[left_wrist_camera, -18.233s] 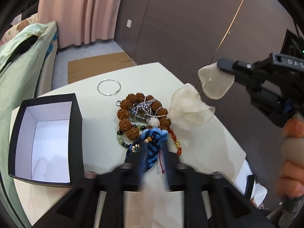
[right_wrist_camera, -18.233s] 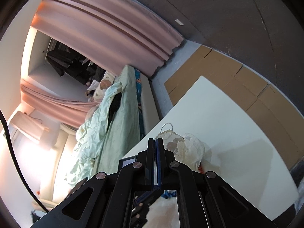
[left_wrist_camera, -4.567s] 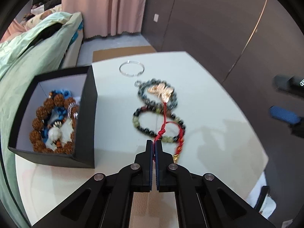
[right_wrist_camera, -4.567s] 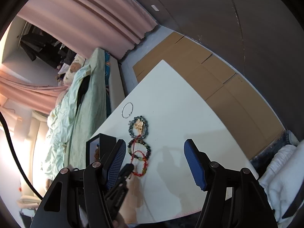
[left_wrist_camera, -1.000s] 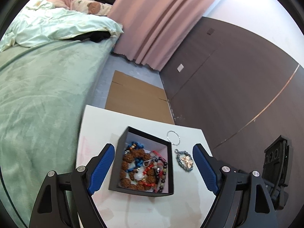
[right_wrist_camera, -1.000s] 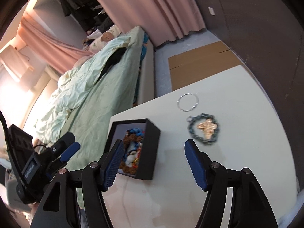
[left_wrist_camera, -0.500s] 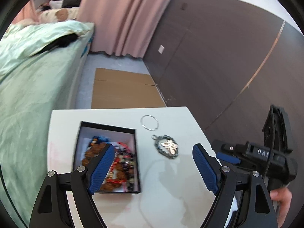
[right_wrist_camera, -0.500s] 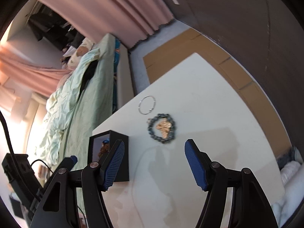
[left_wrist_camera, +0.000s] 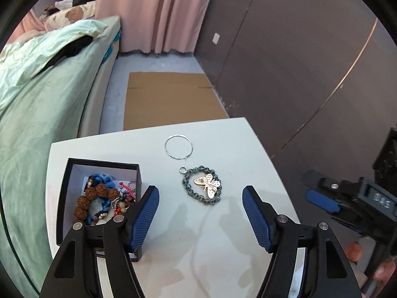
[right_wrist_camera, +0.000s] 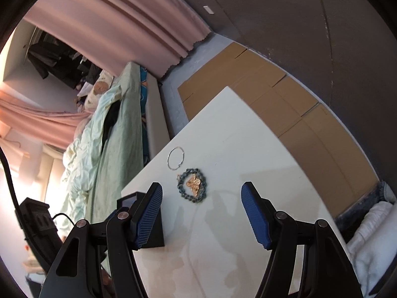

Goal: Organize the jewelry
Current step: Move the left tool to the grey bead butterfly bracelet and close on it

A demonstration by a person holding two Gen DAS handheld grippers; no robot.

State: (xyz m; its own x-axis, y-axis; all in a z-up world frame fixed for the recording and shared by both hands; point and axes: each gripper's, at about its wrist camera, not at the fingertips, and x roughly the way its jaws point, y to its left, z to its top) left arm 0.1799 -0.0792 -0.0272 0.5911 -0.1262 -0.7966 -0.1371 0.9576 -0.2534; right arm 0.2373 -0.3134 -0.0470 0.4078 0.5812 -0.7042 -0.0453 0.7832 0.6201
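A dark beaded bracelet with a gold butterfly charm (left_wrist_camera: 204,185) lies on the white table (left_wrist_camera: 230,139), and a thin silver ring (left_wrist_camera: 178,146) lies just beyond it. A black box (left_wrist_camera: 65,198) at the left holds brown bead, blue and red jewelry (left_wrist_camera: 99,200). My left gripper (left_wrist_camera: 200,213) is open and empty, above the table near the bracelet. My right gripper (right_wrist_camera: 201,214) is open and empty; the bracelet (right_wrist_camera: 192,185) and ring (right_wrist_camera: 175,158) lie ahead of it, with the box (right_wrist_camera: 156,226) by its left finger. The right gripper also shows at the right in the left wrist view (left_wrist_camera: 347,198).
A bed with a pale green cover (left_wrist_camera: 37,99) stands left of the table. Flat cardboard (left_wrist_camera: 171,99) lies on the floor beyond the table's far edge. A dark wall (left_wrist_camera: 297,49) and pink curtains (left_wrist_camera: 153,12) stand behind. White fabric (right_wrist_camera: 369,236) lies beside the table.
Both grippers have come lower and nearer to the table, and the bracelet and ring look larger. The left view has swung right from over the box. Both stay open.
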